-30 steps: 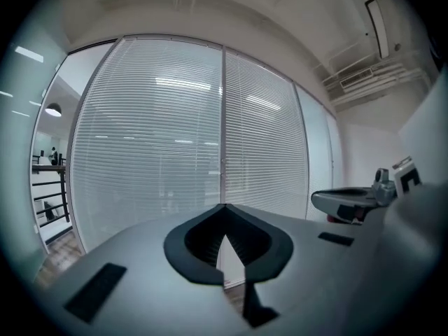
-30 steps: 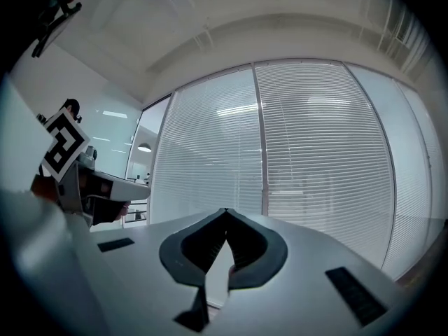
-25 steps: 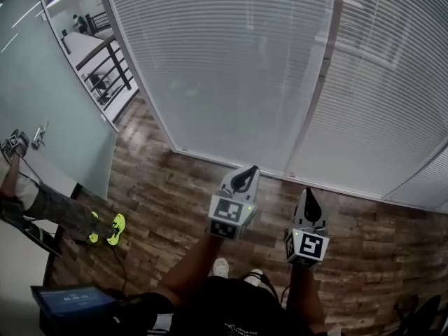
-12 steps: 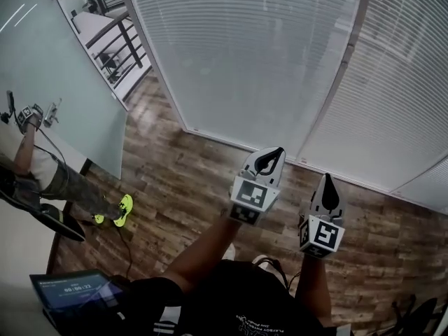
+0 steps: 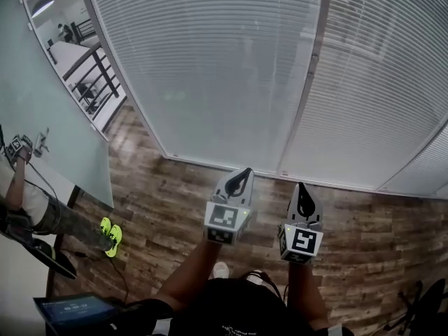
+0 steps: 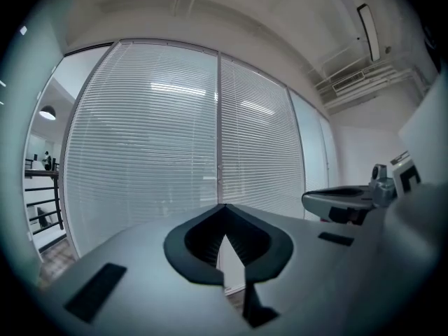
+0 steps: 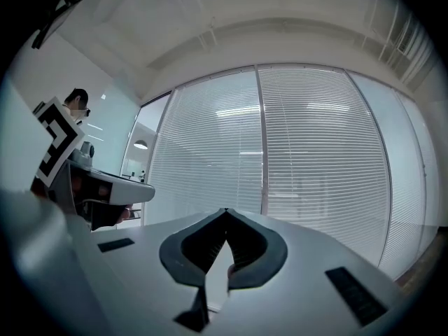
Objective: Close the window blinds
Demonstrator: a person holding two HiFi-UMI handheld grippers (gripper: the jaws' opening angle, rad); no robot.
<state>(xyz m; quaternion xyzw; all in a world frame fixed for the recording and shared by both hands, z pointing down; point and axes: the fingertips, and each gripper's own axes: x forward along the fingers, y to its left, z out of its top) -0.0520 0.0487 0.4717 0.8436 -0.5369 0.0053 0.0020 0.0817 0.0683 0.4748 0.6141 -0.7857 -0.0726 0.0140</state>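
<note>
Hanging full-length at twelve o'clock, the white horizontal-slat window blinds (image 5: 224, 68) reach the brown wood-plank floor (image 5: 161, 194). They are lowered, though slat tilt is hard to judge, so closing may be finished or pending. At six o'clock, the grey left tongs (image 5: 241, 177) and grey right tongs (image 5: 303, 194) point level, tips pressed together, empty, likely just held ready.

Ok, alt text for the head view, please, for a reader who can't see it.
Seen from above, a person holds the left gripper and right gripper side by side, both shut and empty, pointing at lowered white window blinds beyond a wood-plank floor. A bystander stands at far left.
</note>
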